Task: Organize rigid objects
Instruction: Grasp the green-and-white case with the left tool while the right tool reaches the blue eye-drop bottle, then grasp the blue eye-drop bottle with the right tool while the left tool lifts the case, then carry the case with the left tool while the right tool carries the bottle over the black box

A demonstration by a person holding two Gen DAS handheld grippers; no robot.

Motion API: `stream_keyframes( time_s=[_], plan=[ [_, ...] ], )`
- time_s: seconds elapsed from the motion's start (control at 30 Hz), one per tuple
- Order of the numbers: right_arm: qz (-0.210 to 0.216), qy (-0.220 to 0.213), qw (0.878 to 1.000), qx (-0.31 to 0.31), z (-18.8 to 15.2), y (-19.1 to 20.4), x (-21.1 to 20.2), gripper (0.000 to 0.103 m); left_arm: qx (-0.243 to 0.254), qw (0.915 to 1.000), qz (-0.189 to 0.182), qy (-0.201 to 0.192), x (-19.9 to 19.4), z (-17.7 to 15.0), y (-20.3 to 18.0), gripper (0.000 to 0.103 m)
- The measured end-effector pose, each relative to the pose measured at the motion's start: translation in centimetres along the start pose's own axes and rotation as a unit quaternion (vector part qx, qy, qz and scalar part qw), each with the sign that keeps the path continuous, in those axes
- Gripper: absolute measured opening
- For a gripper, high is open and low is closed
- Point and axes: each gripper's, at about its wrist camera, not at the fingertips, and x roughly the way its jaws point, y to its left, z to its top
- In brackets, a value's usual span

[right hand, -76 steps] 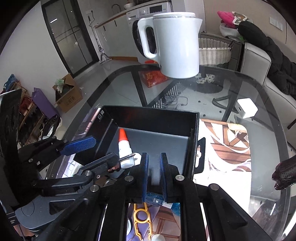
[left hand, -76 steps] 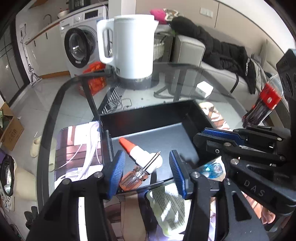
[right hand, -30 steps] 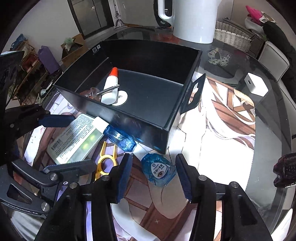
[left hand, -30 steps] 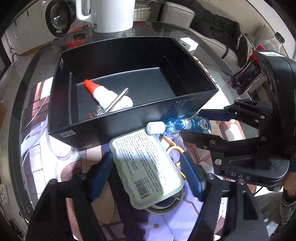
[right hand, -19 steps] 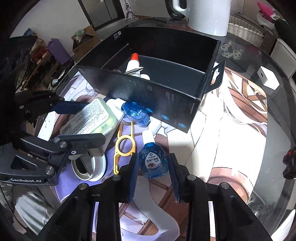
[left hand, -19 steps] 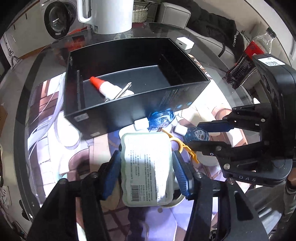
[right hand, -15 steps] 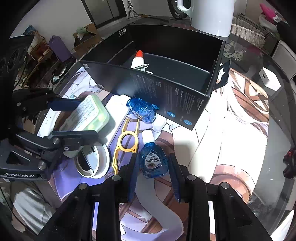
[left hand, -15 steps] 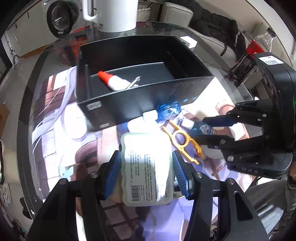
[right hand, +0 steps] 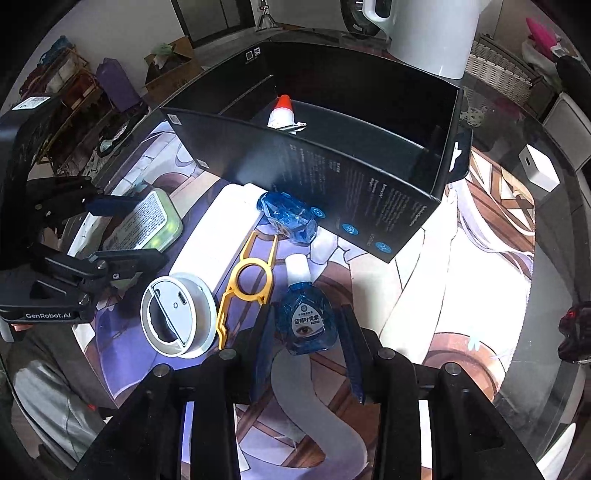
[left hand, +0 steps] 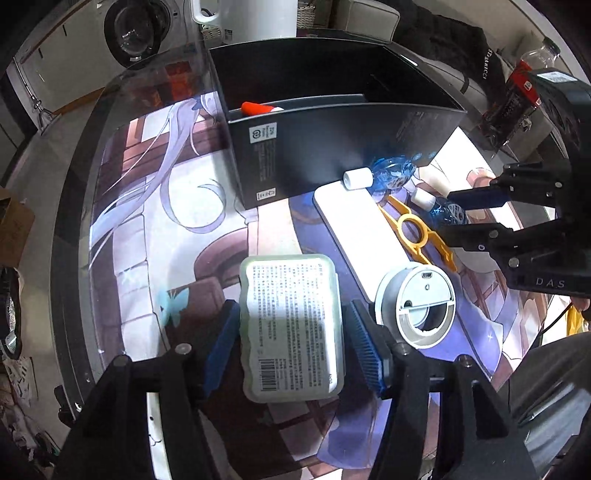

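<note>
My left gripper (left hand: 291, 341) is shut on a pale green labelled case (left hand: 290, 326) and holds it above the patterned mat; it also shows in the right wrist view (right hand: 146, 221). My right gripper (right hand: 306, 350) is shut on a blue eye-drop bottle (right hand: 306, 319) with a white cap. A black open box (right hand: 332, 147) stands behind, holding a red-capped glue bottle (right hand: 282, 110) and a screwdriver tip (right hand: 293, 127). A second blue bottle (right hand: 288, 218) lies against the box's front wall.
A yellow plastic tool (right hand: 247, 280), a round white device (right hand: 177, 319) and a flat white slab (left hand: 364, 236) lie on the mat. A white kettle (right hand: 432, 33) stands behind the box. A small white cube (right hand: 537, 168) sits at the right on the glass table (right hand: 554, 295).
Both grippers closed on their objects and lifted back from the box. The green case has come off the round device, which now lies uncovered.
</note>
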Motion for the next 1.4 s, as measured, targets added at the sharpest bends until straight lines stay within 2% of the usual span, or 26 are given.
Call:
stream_keyframes(
  time_s=[0.17,0.23,0.27,0.47,0.63,0.77,0.87,1.1,1.17,1.27,1.4],
  plan=[
    [-0.010,0.002,1.000,-0.006,0.1,0.8,0.2,0.037,0.012,0.9998,0.013,0.000,0.1,-0.5,-0.7,0.063],
    [-0.020,0.003,1.000,-0.009,0.2,1.4,0.4,0.035,0.019,0.9996,0.021,0.000,0.2,-0.6,-0.9,0.060],
    [-0.025,0.003,1.000,-0.012,0.2,1.6,0.4,0.031,0.019,0.9996,0.020,-0.001,0.1,-0.6,-0.9,0.055],
    [-0.026,-0.008,1.000,-0.004,0.2,1.3,-0.1,0.030,0.017,0.9997,0.019,-0.006,0.1,0.0,-1.1,0.055],
    [-0.023,-0.050,0.998,0.005,-0.2,0.7,-2.5,0.030,0.011,0.9987,0.020,-0.046,-2.0,0.6,-1.1,0.055],
    [-0.017,-0.109,0.994,0.012,0.0,1.2,-5.5,0.030,-0.012,0.9940,0.002,-0.108,-4.9,1.2,-0.6,0.055],
    [-0.018,-0.163,0.986,0.017,-0.1,1.8,-7.8,0.030,-0.013,0.9859,0.005,-0.167,-7.5,1.5,-0.6,0.055],
    [-0.013,-0.277,0.960,0.028,-0.8,3.1,-12.5,0.030,0.000,0.9582,0.028,-0.285,-11.9,1.3,-0.9,0.055],
    [-0.016,-0.319,0.947,0.021,-1.4,3.9,-13.8,0.030,0.004,0.9487,0.039,-0.314,-12.9,1.0,-0.8,0.055],
    [-0.032,-0.375,0.926,0.007,-2.5,5.2,-15.3,0.030,0.021,0.9295,0.062,-0.363,-14.4,0.2,-1.2,0.055],
    [-0.057,-0.436,0.898,0.021,-4.0,6.1,-16.9,0.030,0.026,0.9125,0.078,-0.401,-15.7,-0.7,-1.3,0.055]
  ],
)
